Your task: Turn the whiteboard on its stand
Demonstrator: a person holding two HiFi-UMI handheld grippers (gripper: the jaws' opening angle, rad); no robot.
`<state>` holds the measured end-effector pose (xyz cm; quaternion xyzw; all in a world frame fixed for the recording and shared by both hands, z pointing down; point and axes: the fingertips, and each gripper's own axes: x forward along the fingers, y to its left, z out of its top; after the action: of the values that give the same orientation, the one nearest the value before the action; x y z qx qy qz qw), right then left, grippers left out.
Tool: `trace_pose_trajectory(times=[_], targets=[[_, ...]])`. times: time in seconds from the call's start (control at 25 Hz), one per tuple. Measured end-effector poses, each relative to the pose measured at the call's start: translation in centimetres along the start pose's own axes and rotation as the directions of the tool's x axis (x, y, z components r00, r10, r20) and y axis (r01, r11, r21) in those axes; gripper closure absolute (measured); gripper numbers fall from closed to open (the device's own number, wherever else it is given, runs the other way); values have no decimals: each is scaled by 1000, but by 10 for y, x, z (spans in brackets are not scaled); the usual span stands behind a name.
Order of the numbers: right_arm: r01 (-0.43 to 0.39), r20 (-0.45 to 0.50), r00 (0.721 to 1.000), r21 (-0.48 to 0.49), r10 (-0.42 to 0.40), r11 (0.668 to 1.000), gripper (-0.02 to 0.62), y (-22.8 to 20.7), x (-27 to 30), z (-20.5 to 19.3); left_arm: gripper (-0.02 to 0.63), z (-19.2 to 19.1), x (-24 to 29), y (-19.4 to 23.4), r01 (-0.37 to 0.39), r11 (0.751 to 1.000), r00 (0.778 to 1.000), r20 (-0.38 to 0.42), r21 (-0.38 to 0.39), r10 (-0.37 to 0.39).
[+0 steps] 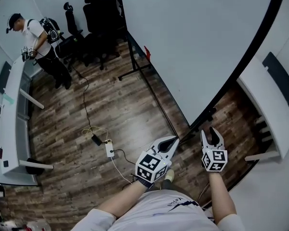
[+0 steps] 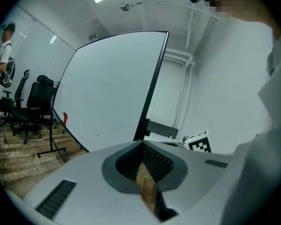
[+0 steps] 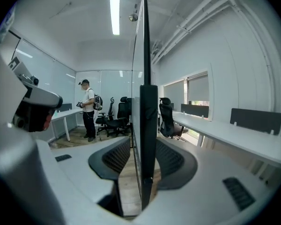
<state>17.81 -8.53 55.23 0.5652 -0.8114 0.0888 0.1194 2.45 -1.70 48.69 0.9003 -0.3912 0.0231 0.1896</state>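
The whiteboard (image 1: 192, 37) is a big white panel in a black frame on a wheeled stand, filling the upper right of the head view. My right gripper (image 1: 209, 130) is at its near edge. In the right gripper view the black frame edge (image 3: 147, 102) stands upright between the open jaws, with a strip of floor showing beside the left pad (image 3: 117, 156). My left gripper (image 1: 175, 139) is shut and holds nothing, pointing at the board's lower near corner. In the left gripper view the white face (image 2: 107, 93) lies ahead of the left gripper (image 2: 143, 144).
A person (image 1: 38, 42) stands at the back left beside a long white desk (image 1: 12, 124). Black office chairs (image 1: 98, 18) crowd behind the board's stand foot (image 1: 135, 71). A power strip with cables (image 1: 108, 148) lies on the wooden floor. Another desk (image 1: 269, 109) runs along the right.
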Motion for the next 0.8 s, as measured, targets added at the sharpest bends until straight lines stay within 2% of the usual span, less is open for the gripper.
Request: trace_pose_trajectory(times=[0.16, 0.32, 0.4, 0.56, 0.8], targets=[[-56, 68, 996, -7, 57, 998, 470, 33, -23, 34, 594, 2, -5, -2, 20, 1000, 1000, 1, 13, -20], [-144, 131, 982, 35, 138, 989, 505, 64, -44, 72, 594, 14, -5, -10, 43, 999, 999, 13, 27, -43], [-188, 149, 973, 54, 178, 981, 543, 74, -53, 85, 594, 20, -6, -17, 57, 998, 998, 24, 35, -58], [-256, 134, 959, 52, 248, 965, 569, 94, -61, 96, 594, 32, -11, -25, 68, 997, 996, 52, 37, -70], [-284, 124, 953, 46, 277, 958, 581, 104, -55, 101, 594, 52, -9, -28, 53, 996, 995, 78, 69, -59]])
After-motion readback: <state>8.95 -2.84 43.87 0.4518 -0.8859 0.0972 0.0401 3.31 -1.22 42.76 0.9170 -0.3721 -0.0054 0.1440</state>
